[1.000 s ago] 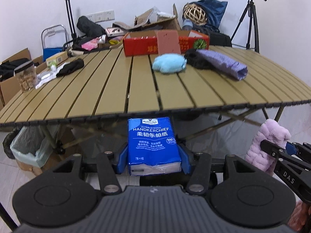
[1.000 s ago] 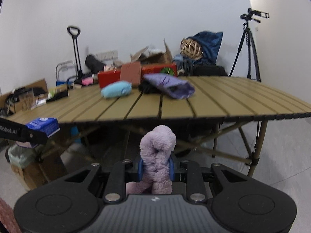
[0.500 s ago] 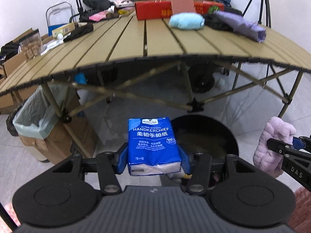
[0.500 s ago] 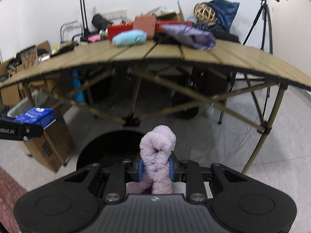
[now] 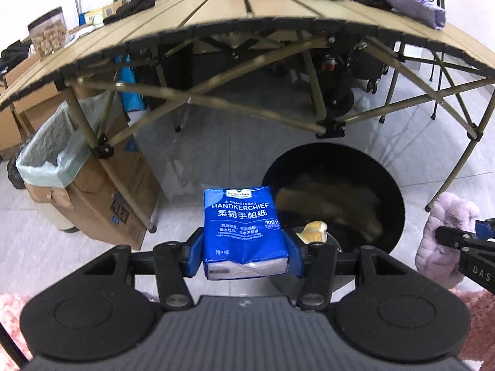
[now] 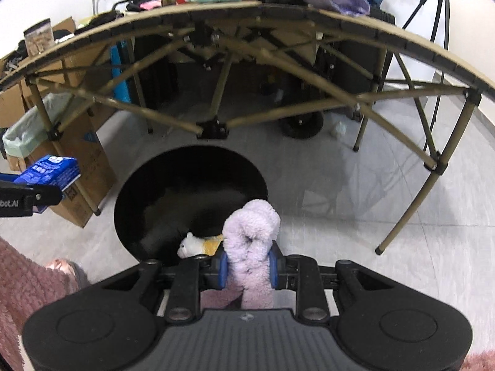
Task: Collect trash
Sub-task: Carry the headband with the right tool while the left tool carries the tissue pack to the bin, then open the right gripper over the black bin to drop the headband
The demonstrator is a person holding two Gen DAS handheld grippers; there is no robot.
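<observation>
Left hand-held gripper [image 5: 244, 255] clamps tissue pack [image 5: 243, 232]; right hand-held gripper [image 6: 247, 266] clamps plush toy [image 6: 251, 241].

Each claw [image 5: 246, 247] [image 6: 247, 267] has blue pads on black linkage arms with silver screws; fuzzy pink clothing [image 6: 21, 281] shows.

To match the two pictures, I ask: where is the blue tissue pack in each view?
Left wrist: tissue pack at lower centre, clamped in the left gripper.
Right wrist: tissue pack at the left edge, beside the cardboard box.
Shared landmark: black bin on the floor under the table.
</observation>
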